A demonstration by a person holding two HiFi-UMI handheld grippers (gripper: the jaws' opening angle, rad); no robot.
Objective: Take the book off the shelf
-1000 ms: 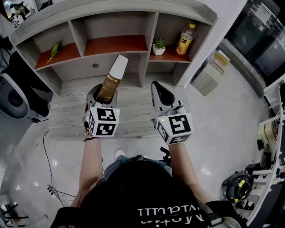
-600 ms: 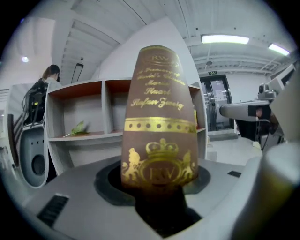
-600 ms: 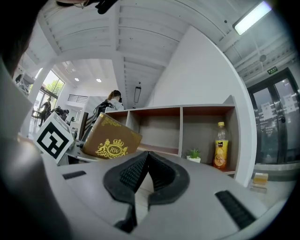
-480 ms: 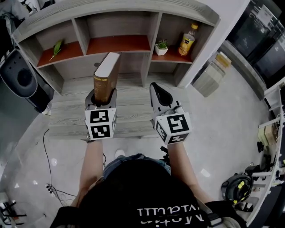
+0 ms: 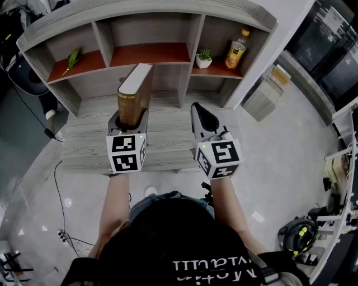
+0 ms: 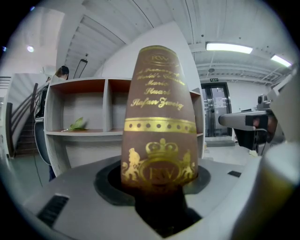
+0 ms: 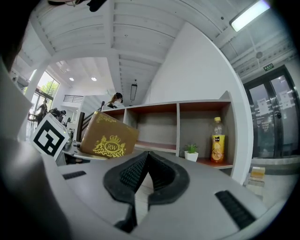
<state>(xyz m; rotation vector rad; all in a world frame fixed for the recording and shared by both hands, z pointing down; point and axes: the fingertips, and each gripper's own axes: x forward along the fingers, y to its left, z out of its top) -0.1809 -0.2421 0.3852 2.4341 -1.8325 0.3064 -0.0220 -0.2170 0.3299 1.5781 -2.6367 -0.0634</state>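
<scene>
Bright, even indoor lighting.
Ceiling tube point(image 6: 228, 47) glares; gripper views bend and darken at edges.

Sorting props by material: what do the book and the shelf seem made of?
Book: brown leather-look cover, possibly imitation, with shiny gold stamped lettering. Shelf: grey wood-grain panels, probably laminate, judging by the even streaks; reddish-brown boards.

3 small bystanders we can spot

We see a yellow plastic juice bottle point(image 5: 235, 48) standing upright, a small green plant in a white pot point(image 5: 204, 57) just beside it, and a green leafy sprig point(image 5: 72, 57) lying well apart, leftward.
</scene>
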